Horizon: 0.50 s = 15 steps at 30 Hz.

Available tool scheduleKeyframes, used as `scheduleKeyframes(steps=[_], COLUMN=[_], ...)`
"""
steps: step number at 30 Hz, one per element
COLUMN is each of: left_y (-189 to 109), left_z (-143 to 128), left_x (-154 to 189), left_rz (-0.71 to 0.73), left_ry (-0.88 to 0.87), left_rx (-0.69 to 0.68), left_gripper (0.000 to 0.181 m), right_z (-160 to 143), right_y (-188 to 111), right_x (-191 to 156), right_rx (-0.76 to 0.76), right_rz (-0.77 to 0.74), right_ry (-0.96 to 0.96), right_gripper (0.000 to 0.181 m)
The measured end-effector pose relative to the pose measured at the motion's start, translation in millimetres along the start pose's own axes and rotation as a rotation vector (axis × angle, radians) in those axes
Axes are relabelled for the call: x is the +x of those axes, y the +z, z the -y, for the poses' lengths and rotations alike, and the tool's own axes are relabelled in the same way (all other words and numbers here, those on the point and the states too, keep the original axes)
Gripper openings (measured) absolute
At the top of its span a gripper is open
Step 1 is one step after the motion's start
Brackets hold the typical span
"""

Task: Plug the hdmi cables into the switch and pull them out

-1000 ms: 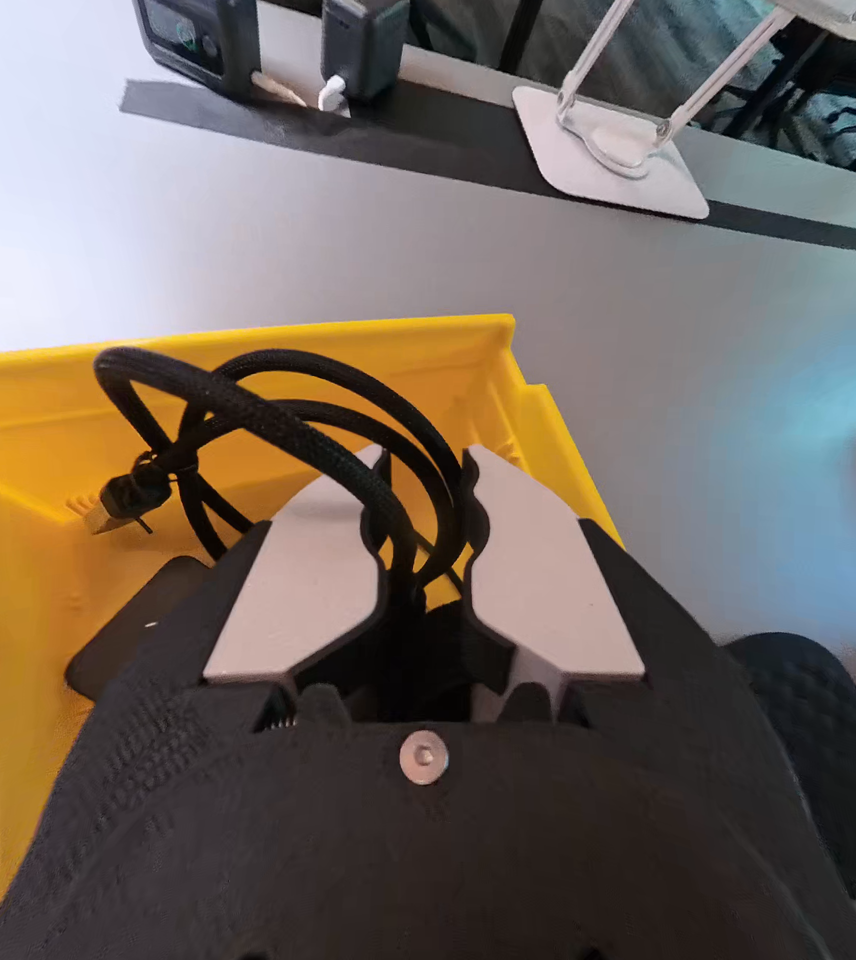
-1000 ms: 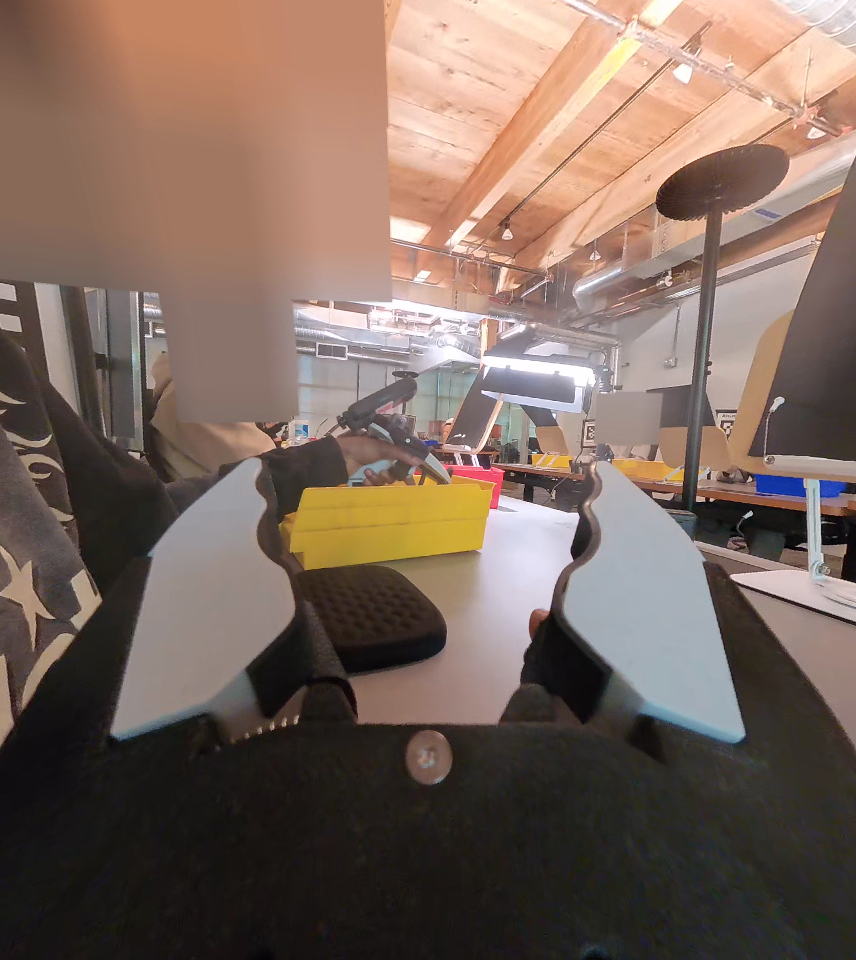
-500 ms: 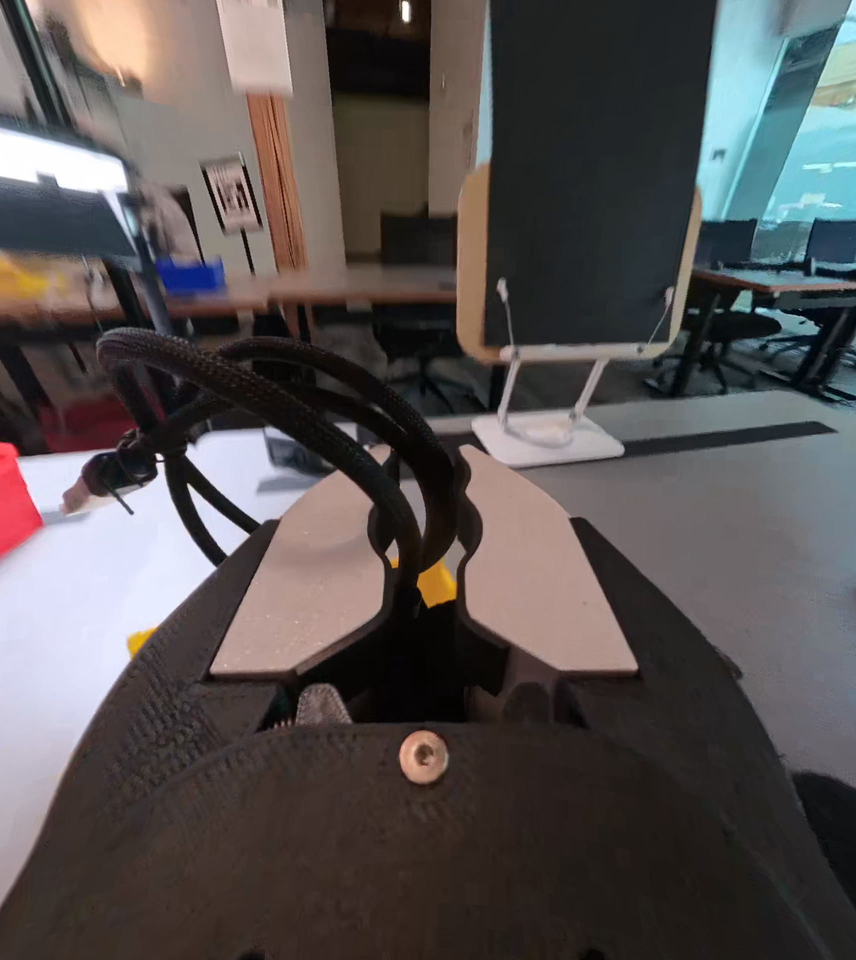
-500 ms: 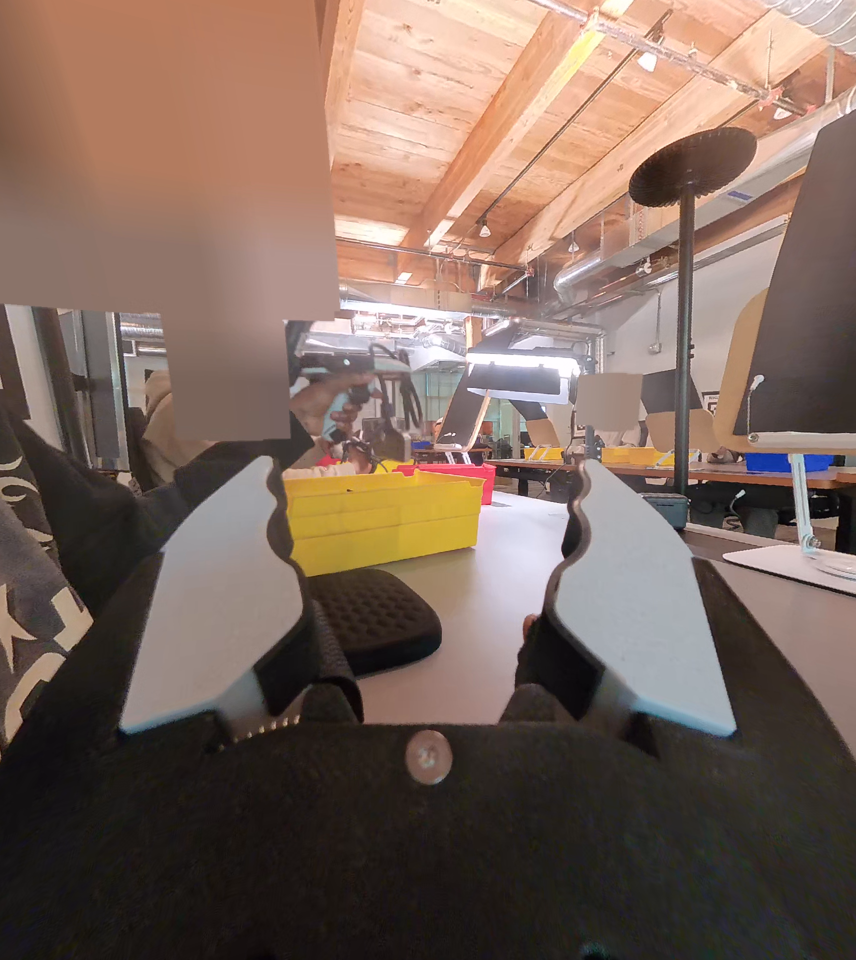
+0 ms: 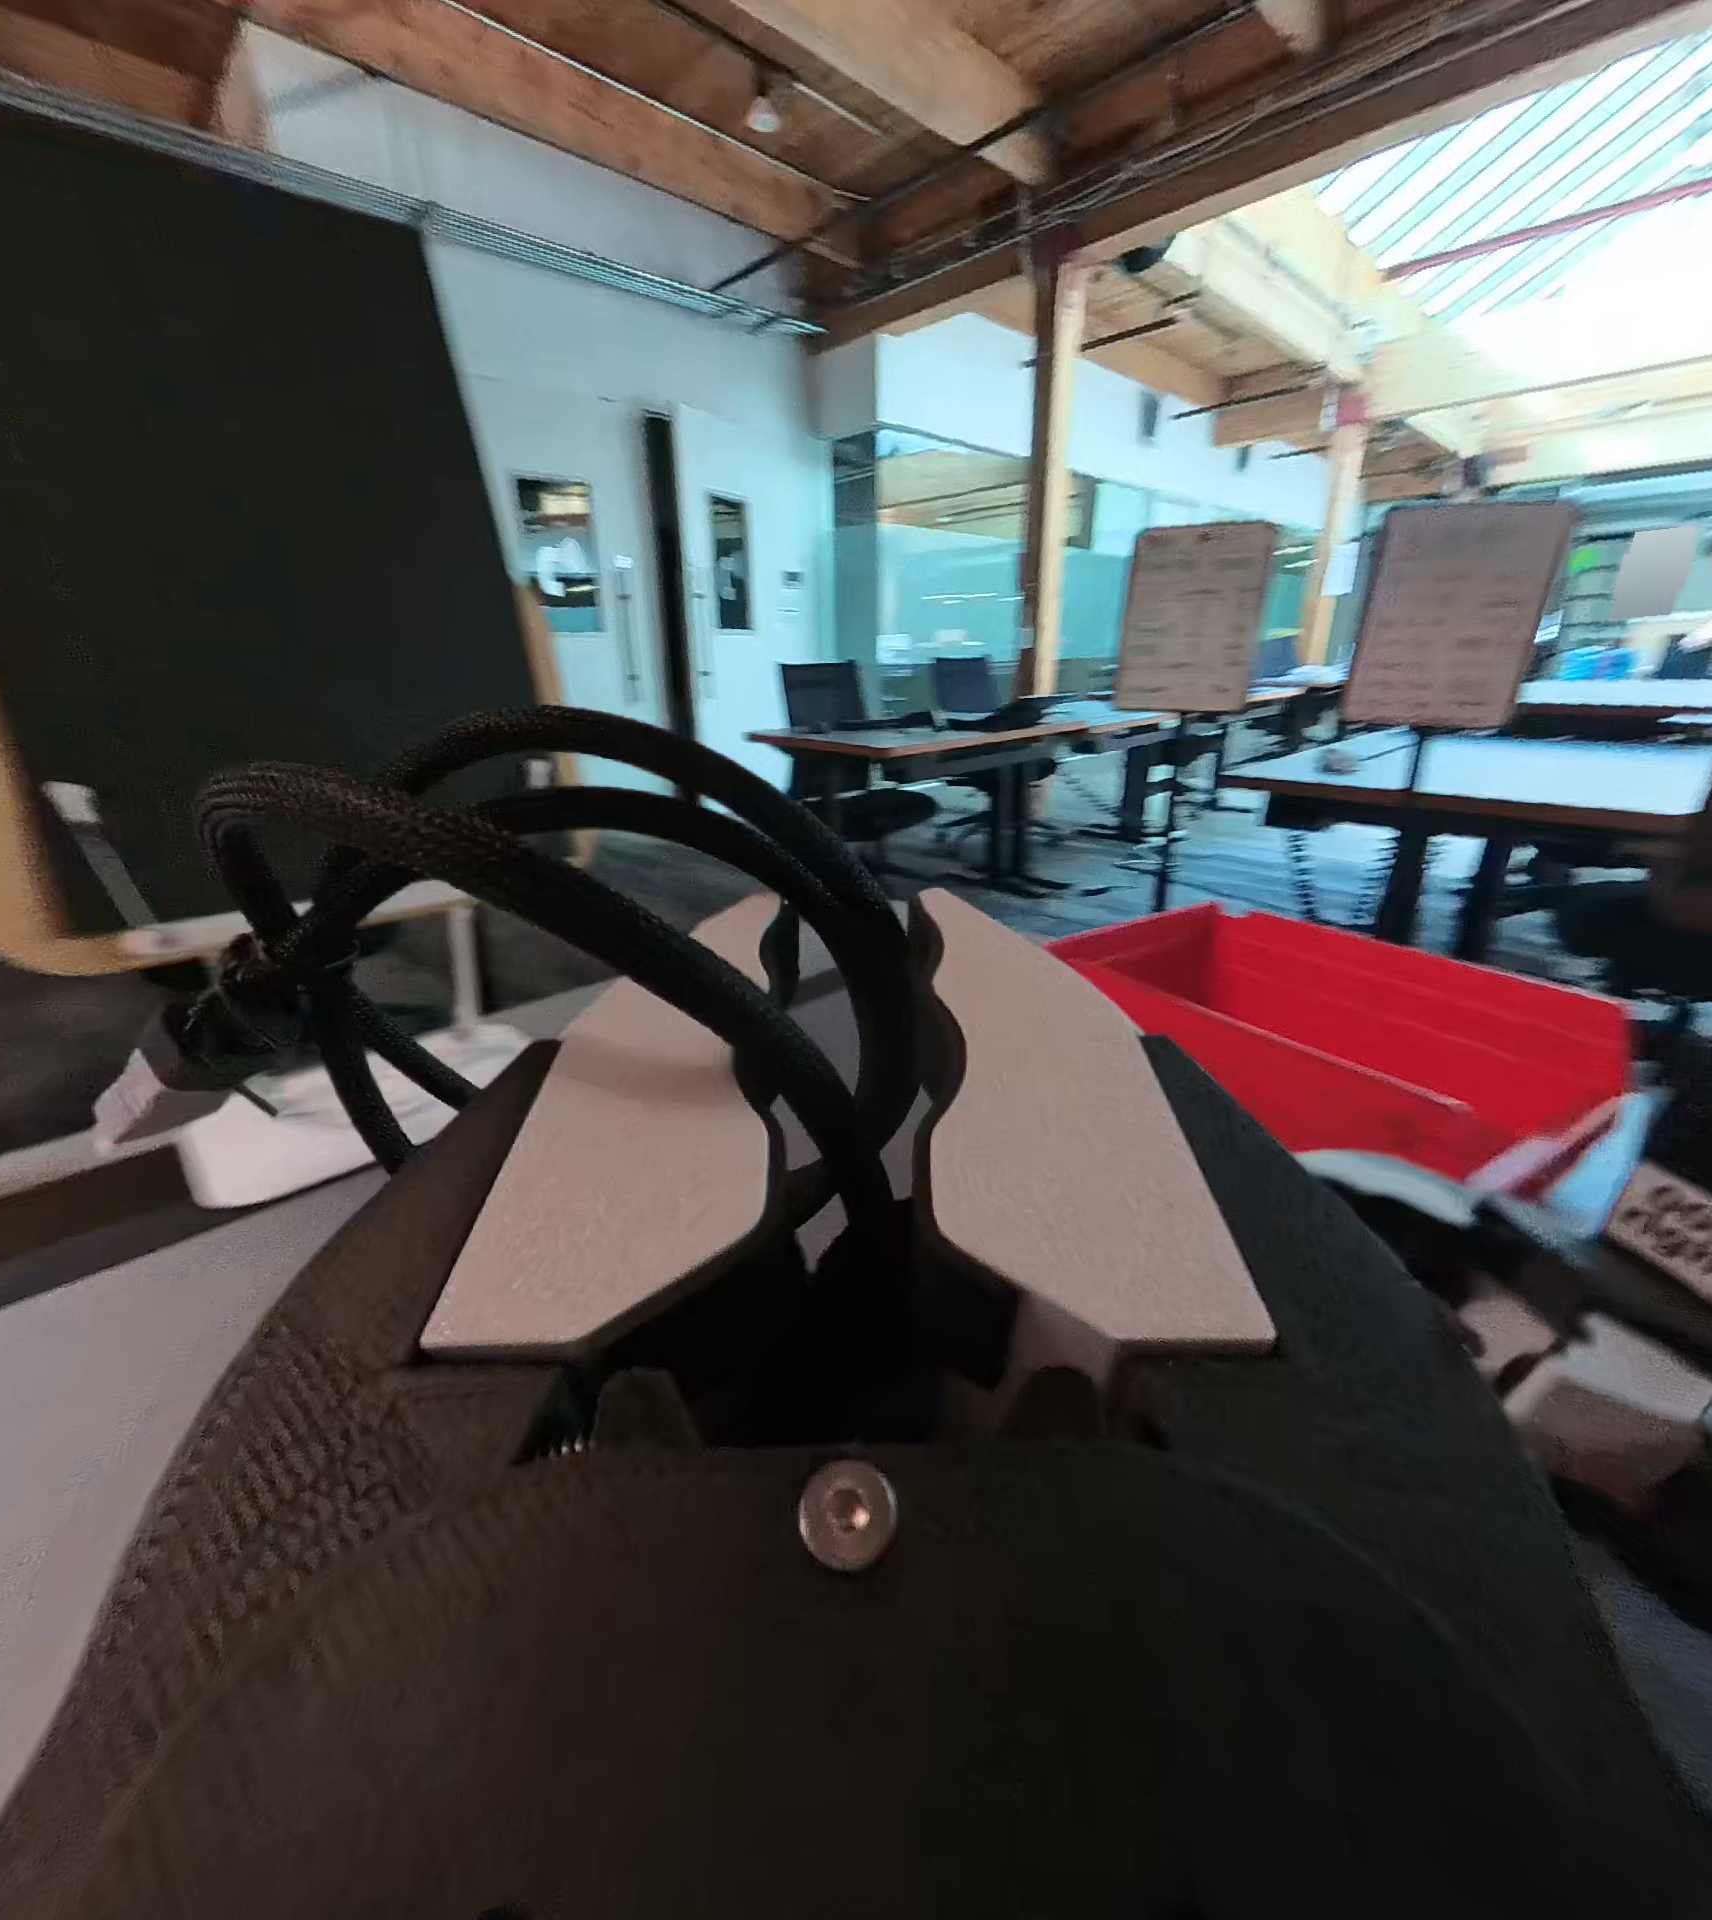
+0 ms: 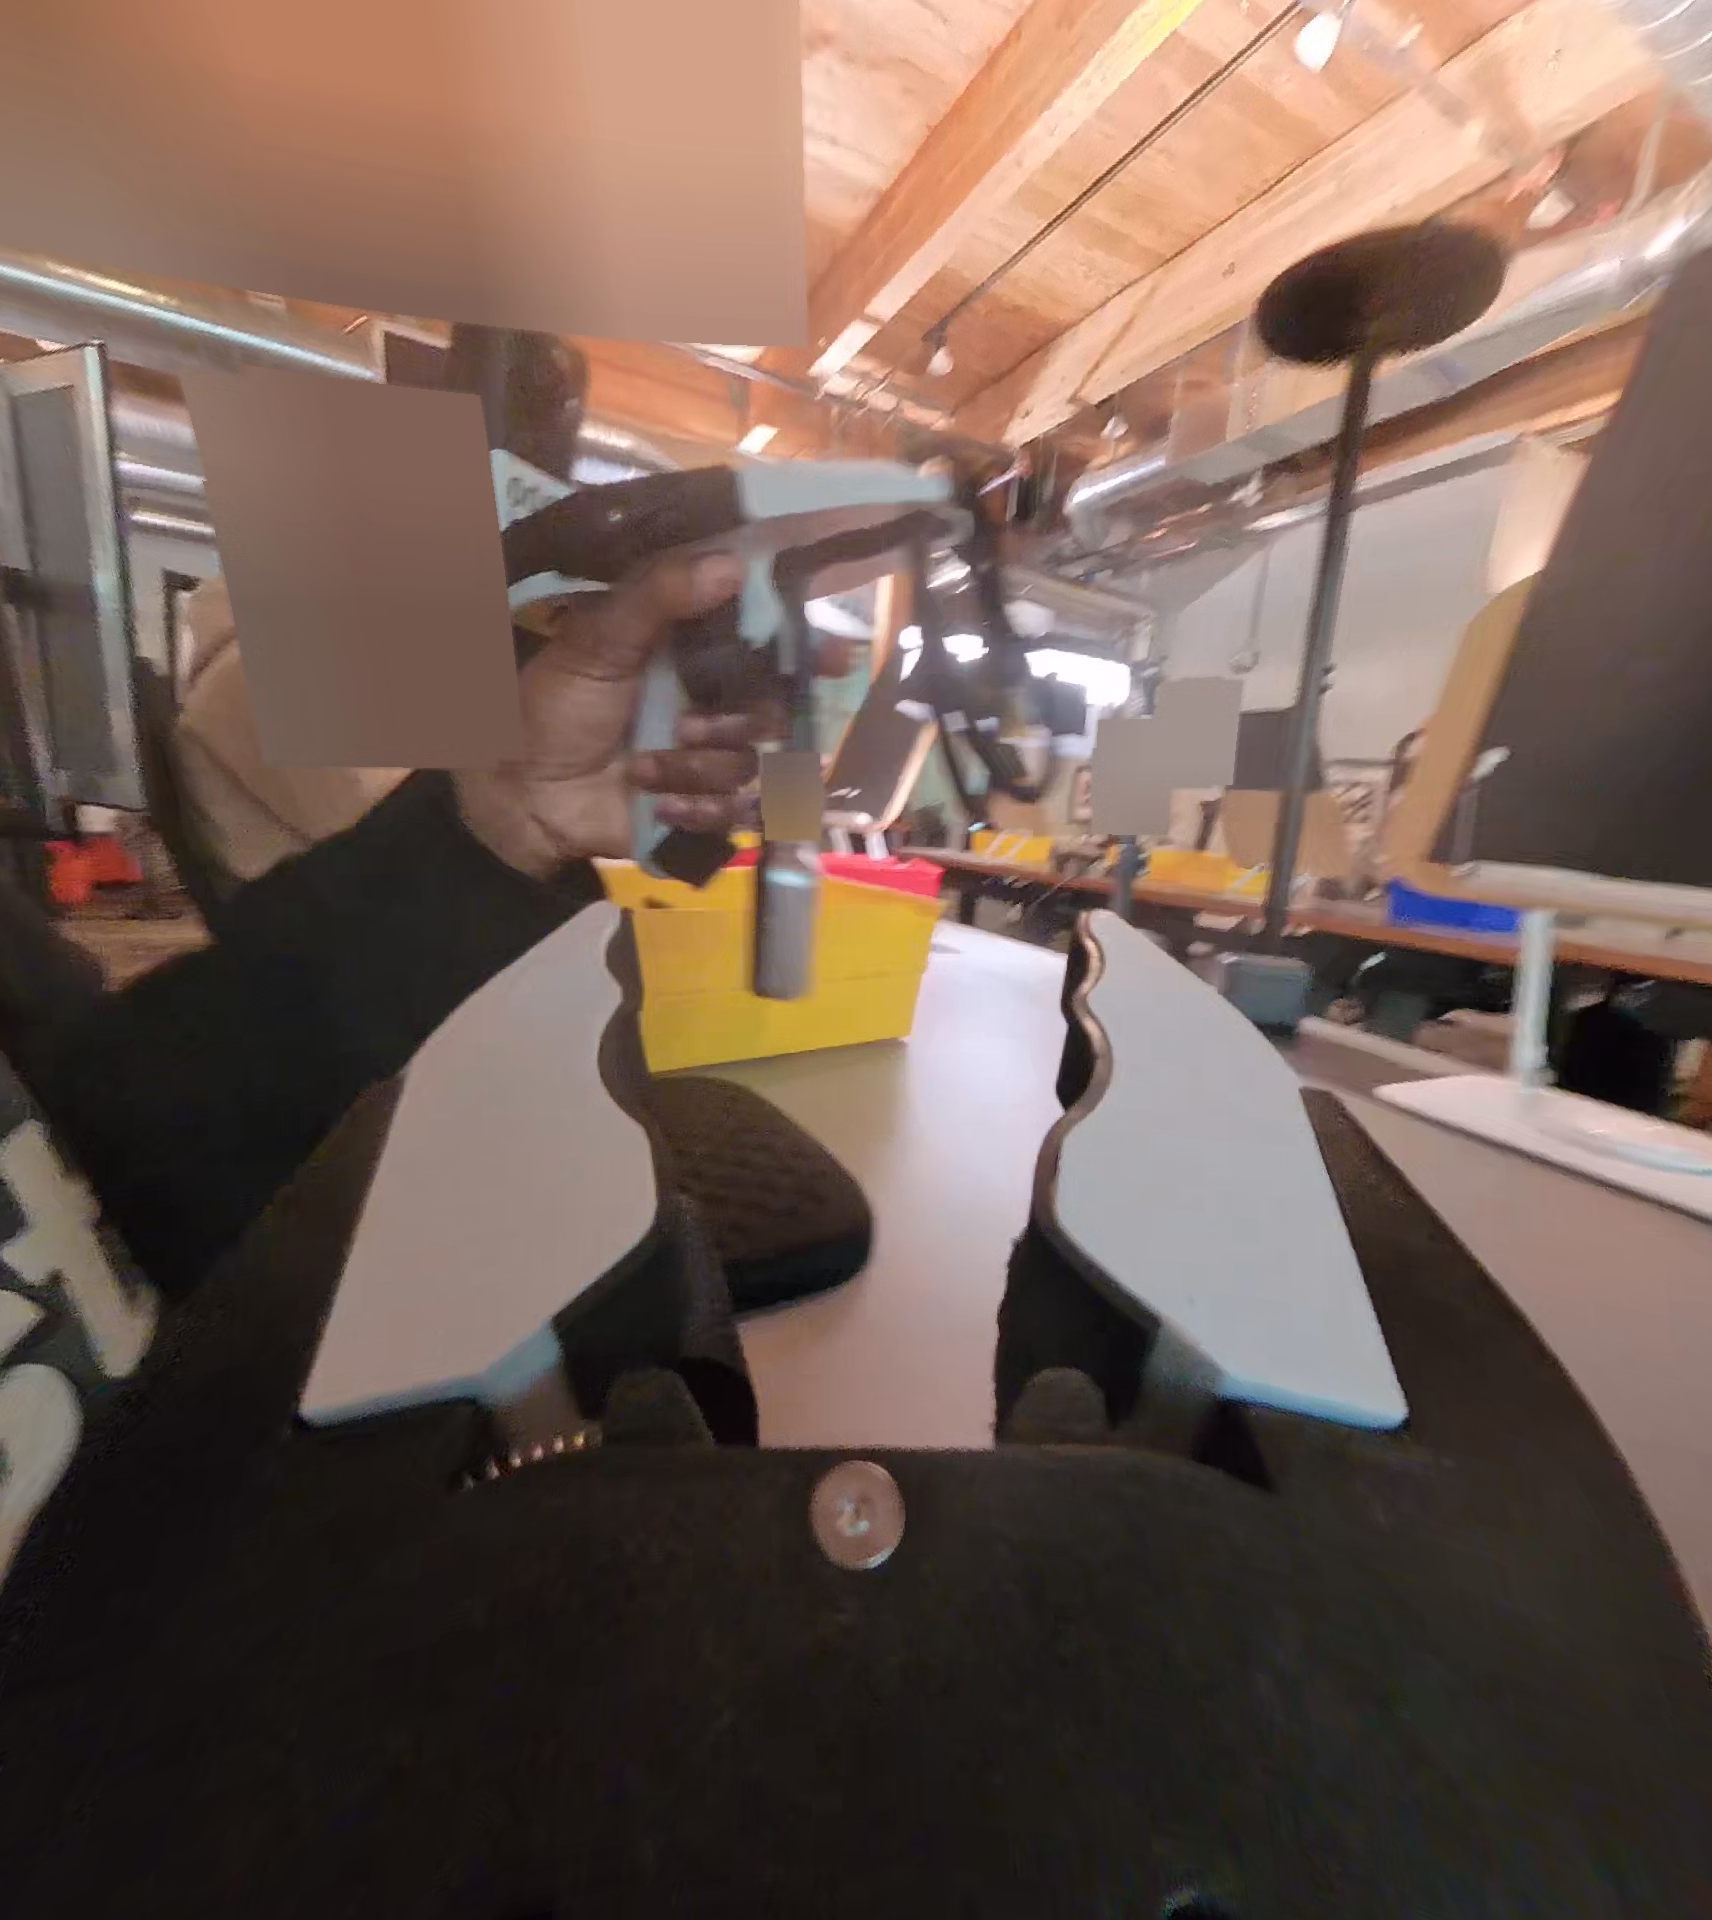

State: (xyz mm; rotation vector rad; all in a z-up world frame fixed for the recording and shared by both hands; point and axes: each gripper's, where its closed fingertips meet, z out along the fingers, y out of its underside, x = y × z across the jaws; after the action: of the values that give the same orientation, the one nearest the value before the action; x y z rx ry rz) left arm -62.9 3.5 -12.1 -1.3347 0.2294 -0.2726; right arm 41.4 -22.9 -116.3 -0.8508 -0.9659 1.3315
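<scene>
The left gripper (image 5: pixel 847 925) pinches the tied braided cable bundle (image 5: pixel 561 883); the right gripper (image 6: pixel 847 956) gapes empty. Best lower the bundle gently onto the table (image 6: pixel 987 1049).

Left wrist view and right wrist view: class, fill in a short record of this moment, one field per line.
left gripper: shut on the coiled black cable, held up in the air
cable plug: hangs at the left of the coil
right gripper: open, empty, low over the grey table
yellow bin: on the table ahead
red bin: right of the left gripper
switch: not visible
</scene>
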Motion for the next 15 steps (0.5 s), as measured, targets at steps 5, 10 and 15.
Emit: scheduleKeyframes(steps=[5, 10, 15], left_y=[32, 42, 39], left_z=[-19, -26, -45], left_x=[62, 97, 84], left_rz=[-0.181, -0.333, -0.312], left_ry=[-0.102, -0.168, -0.057], left_rx=[-0.01, -0.04, -0.138], left_gripper=[0.019, 0.021, 0.04], right_z=[-23, -37, -32], right_y=[23, 25, 14], right_x=[-9, 13, 29], right_rx=[-0.155, -0.267, -0.238], right_rz=[-0.058, -0.198, -0.239], right_ry=[0.001, -0.008, 0.127], right_gripper=[0.096, 0.023, 0.022])
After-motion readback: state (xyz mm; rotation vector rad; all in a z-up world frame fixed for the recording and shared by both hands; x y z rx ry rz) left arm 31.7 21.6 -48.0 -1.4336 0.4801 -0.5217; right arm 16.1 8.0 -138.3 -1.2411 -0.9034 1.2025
